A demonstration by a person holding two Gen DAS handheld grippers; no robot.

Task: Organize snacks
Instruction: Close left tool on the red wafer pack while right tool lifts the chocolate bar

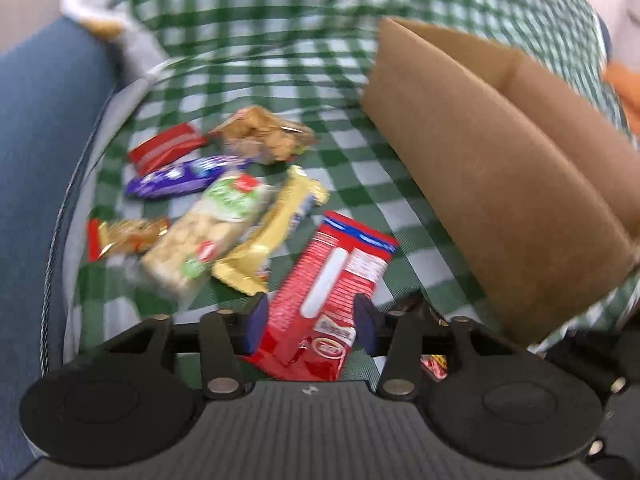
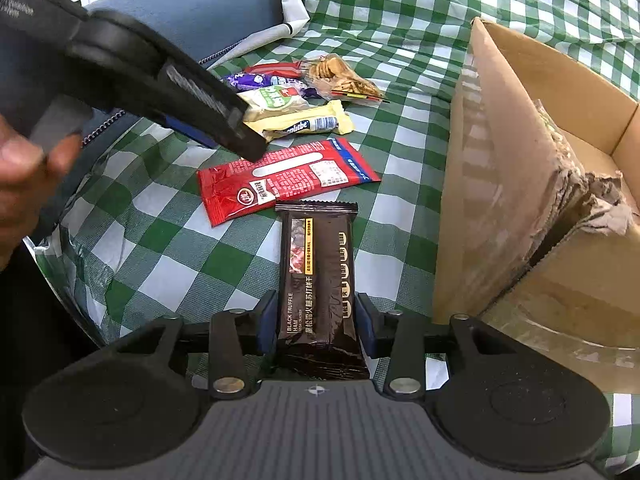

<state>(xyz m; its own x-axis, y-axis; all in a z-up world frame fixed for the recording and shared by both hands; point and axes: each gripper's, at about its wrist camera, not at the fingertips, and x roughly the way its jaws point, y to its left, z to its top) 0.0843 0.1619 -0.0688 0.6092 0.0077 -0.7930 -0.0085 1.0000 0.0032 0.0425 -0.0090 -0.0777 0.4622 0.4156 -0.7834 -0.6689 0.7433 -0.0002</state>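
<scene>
**Jaws status and packet alignment**

Jaws of the right gripper (image 2: 316, 320) are closed on a dark cracker packet (image 2: 318, 280), both blue pads pressing its long edges near the lower end. The packet's long axis runs straight out along the fingers, its far end pointing toward the red packet (image 2: 286, 180).

Jaws of the left gripper (image 1: 310, 322) stand partly open. In the left wrist view they straddle the near end of the red packet, but the pads show a gap on each side. In the right wrist view the left gripper sits above the packet's far edge, apart from it. Judgement: nothing is held on the left.

The red packet lies flat on the green checked cloth (image 2: 400, 140) covering the bench. Its long axis runs left to right in the right wrist view and lies along the left fingers, so a grip across its width suits the left jaws.

Further out, left and far, lie the remaining snacks: a yellow bar (image 2: 304, 122), a green-labelled pack (image 2: 276, 100), a purple packet (image 2: 248, 80) and a clear bag of biscuits (image 2: 344, 76).

The cardboard box (image 2: 500, 140) stands open at the right, just beside the held dark packet. Judgement: the right hand is nearer the box, and the likely move carries the packet rightward over the torn near wall.
</scene>
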